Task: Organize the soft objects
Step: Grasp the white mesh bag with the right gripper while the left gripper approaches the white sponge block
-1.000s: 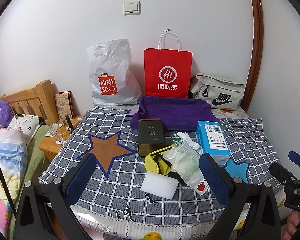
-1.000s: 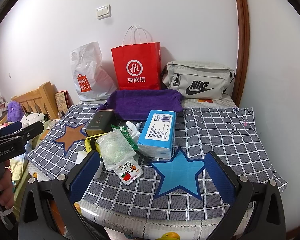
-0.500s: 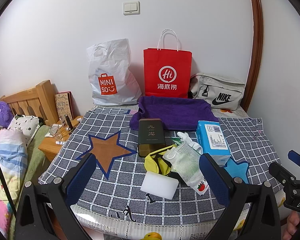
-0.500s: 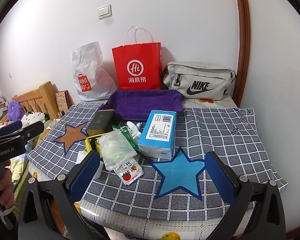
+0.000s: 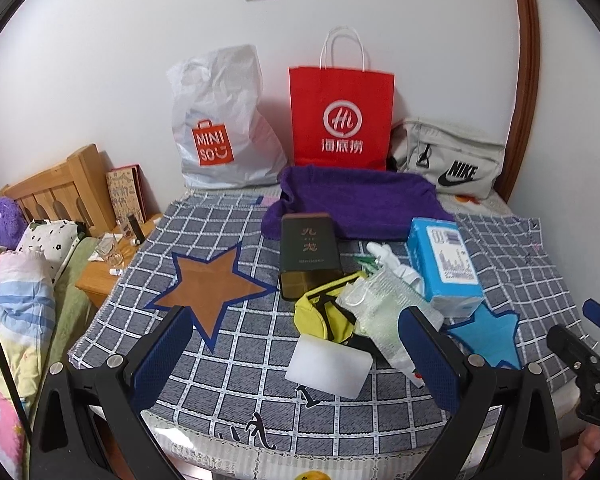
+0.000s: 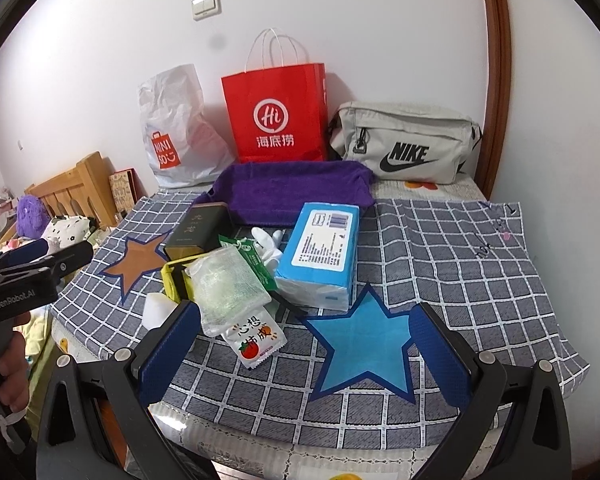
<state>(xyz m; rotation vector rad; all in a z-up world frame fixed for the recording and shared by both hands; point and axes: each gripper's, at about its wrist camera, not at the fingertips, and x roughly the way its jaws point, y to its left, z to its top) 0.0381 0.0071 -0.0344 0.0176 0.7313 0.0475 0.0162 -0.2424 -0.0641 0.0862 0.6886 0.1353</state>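
Note:
A pile lies mid-table on the checked cloth (image 5: 220, 376): a purple towel (image 5: 356, 200) (image 6: 296, 190), a dark tin box (image 5: 309, 248) (image 6: 198, 232), a blue tissue pack (image 5: 444, 264) (image 6: 320, 256), a clear mesh pouch (image 5: 380, 312) (image 6: 228, 288), a yellow soft item (image 5: 320, 316), a white sponge block (image 5: 328, 366) (image 6: 158, 310) and a sachet with a tomato print (image 6: 254, 340). My left gripper (image 5: 296, 356) is open and empty at the table's near edge, just before the sponge. My right gripper (image 6: 304, 356) is open and empty above the blue star.
A white Miniso bag (image 5: 220, 120), a red paper bag (image 5: 342, 112) and a grey Nike pouch (image 5: 448, 156) stand against the back wall. A wooden bedside stand (image 5: 100, 276) and a bed with pillows (image 5: 16, 288) are to the left.

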